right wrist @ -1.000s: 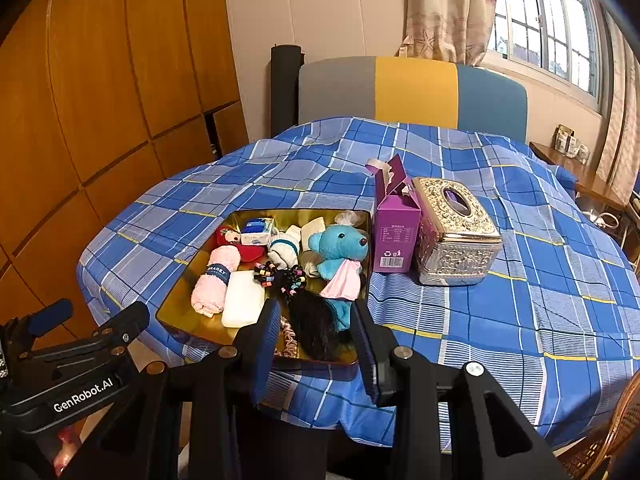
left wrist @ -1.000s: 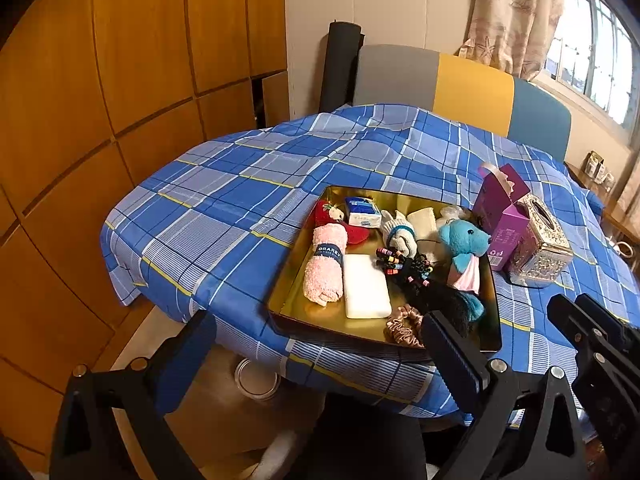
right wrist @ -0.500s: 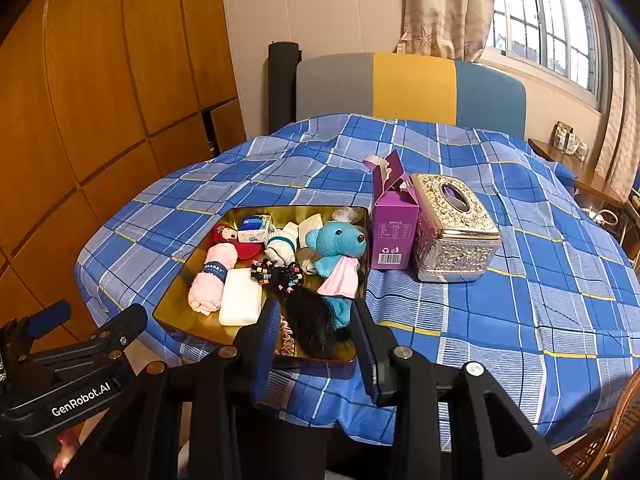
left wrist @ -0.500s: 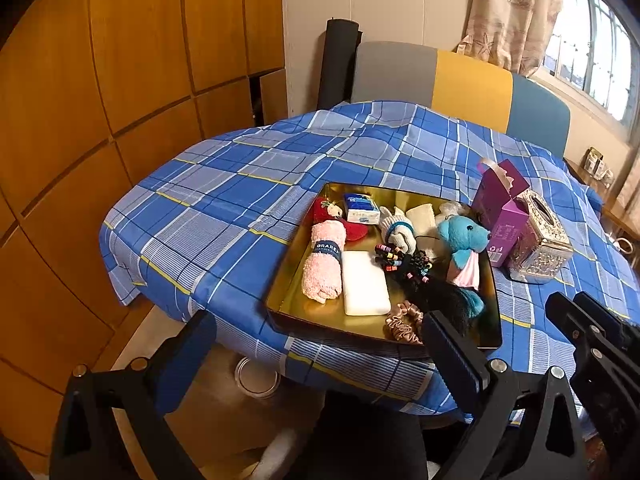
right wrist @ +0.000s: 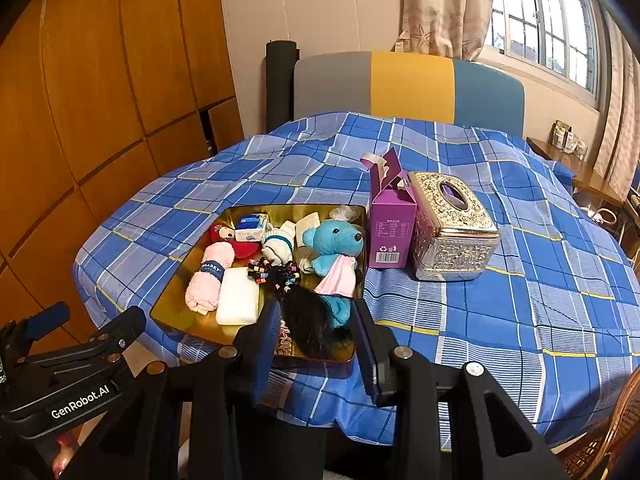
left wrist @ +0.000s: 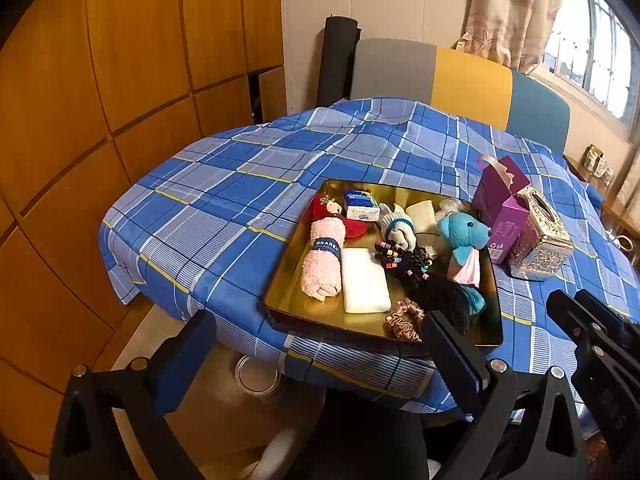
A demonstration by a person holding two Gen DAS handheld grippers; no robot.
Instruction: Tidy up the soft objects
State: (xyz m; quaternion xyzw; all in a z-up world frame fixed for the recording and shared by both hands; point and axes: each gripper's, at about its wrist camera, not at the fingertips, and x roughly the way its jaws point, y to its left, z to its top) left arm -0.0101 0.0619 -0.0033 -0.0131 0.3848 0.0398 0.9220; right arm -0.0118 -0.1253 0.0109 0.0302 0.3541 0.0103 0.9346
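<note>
Below the middle of both wrist views lies the gold tray (right wrist: 176, 284) with the soft things, on the near edge of the table with the blue checked cloth (right wrist: 480, 320). The left gripper (left wrist: 316, 344) stands wide apart with nothing between its fingers; the tray is just above and beyond its right finger in the frame, not touched. The right gripper (right wrist: 316, 340) is only partly spread, and between its fingers nothing is clamped; the near end of the tray shows in the gap behind them, apart from the pads.

At the left of the tray lies a rolled pink towel (right wrist: 208, 276), with a white flat block (right wrist: 238, 296) beside it. At the right of these lies a black hair piece with coloured beads (right wrist: 304, 312), and a blue plush bear (right wrist: 334, 240) in a pink dress lies along the right wall. At the far end are a red plush piece (left wrist: 352, 226), a small blue and white packet (left wrist: 362, 205), and a white sock with a teal band (left wrist: 396, 226).

A satin scrunchie (left wrist: 406, 316) at the near wall is half hidden by the fingers in both views. The pale things behind the bear are hard to make out. The lower part of the hair piece is cut off by the right gripper's fingers.

Right of the tray, touching it or nearly so, stands a purple carton (right wrist: 390, 224), and an ornate silver tissue box (right wrist: 452, 228) is just beside that.
</note>
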